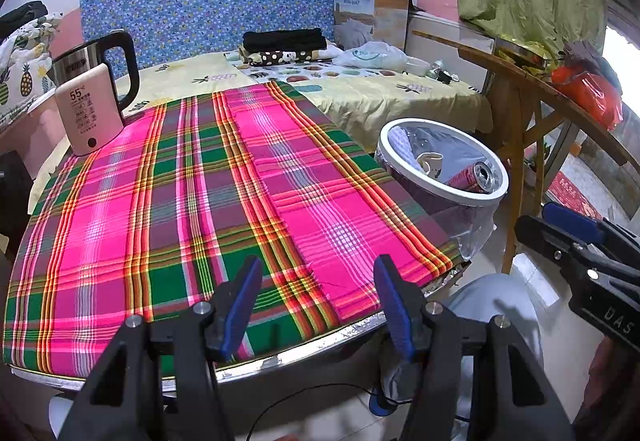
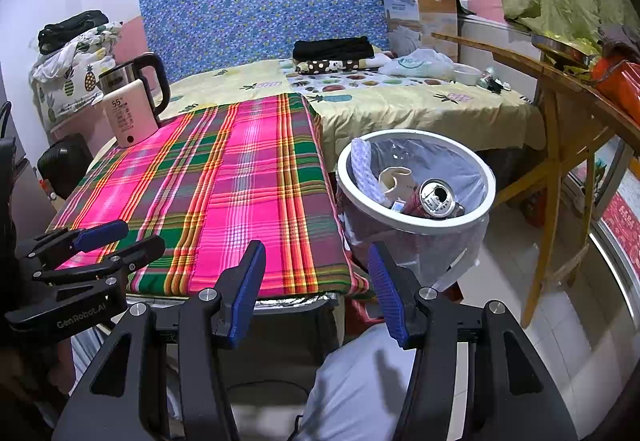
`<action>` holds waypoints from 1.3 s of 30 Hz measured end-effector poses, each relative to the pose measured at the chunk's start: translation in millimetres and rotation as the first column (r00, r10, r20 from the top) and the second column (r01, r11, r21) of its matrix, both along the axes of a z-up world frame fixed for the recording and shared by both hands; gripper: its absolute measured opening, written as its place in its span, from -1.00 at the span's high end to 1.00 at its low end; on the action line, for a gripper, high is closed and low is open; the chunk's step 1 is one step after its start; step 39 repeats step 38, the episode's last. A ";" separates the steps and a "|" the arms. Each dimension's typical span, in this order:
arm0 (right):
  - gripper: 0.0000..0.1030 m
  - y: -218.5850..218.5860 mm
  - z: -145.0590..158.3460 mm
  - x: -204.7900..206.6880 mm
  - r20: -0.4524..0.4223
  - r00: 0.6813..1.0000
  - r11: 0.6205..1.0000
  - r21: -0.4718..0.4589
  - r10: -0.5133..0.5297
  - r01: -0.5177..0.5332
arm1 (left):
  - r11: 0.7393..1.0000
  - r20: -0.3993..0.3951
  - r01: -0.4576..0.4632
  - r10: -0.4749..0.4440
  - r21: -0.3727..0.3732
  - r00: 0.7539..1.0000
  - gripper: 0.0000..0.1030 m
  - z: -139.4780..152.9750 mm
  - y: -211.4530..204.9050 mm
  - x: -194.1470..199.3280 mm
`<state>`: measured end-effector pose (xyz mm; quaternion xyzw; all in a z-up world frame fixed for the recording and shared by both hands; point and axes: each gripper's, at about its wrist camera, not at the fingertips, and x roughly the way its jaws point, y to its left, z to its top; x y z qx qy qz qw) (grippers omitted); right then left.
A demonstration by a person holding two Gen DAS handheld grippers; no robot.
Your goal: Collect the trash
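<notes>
both grippers hang at the near edge of the table, nothing in either. left gripper (image 1: 318, 301) has its blue pads about half apart over the plaid cloth (image 1: 192, 201), empty. right gripper (image 2: 316, 293) stands the same, half open and empty, just off the cloth's near right corner. from the right jaws the trash bin (image 2: 486, 177) sits at one o'clock, close by; from the left jaws it's out at two o'clock, farther, so the right hand is nearer. inside it the soda can (image 2: 434, 199) lies tilted, mouth towards us, beside a cream cup (image 2: 396, 179). the cloth looks bare of trash; only the kettle (image 1: 94, 97) stands at eleven o'clock. looks about finished.
</notes>
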<state>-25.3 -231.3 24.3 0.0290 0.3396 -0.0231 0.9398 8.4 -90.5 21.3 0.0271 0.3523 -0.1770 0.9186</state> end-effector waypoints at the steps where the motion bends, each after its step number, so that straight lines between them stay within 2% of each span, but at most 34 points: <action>1: -0.06 0.0 0.0 0.0 -0.001 1.000 1.000 0.001 0.000 0.000 | 1.000 0.000 -0.002 0.002 0.000 1.000 -0.17 0.0 0.5 -0.2; 39: -0.06 2.2 -1.9 5.7 -0.013 1.000 1.000 0.002 0.015 -0.015 | 1.000 -0.012 -0.010 0.011 0.013 1.000 -0.17 -3.6 -2.9 -1.4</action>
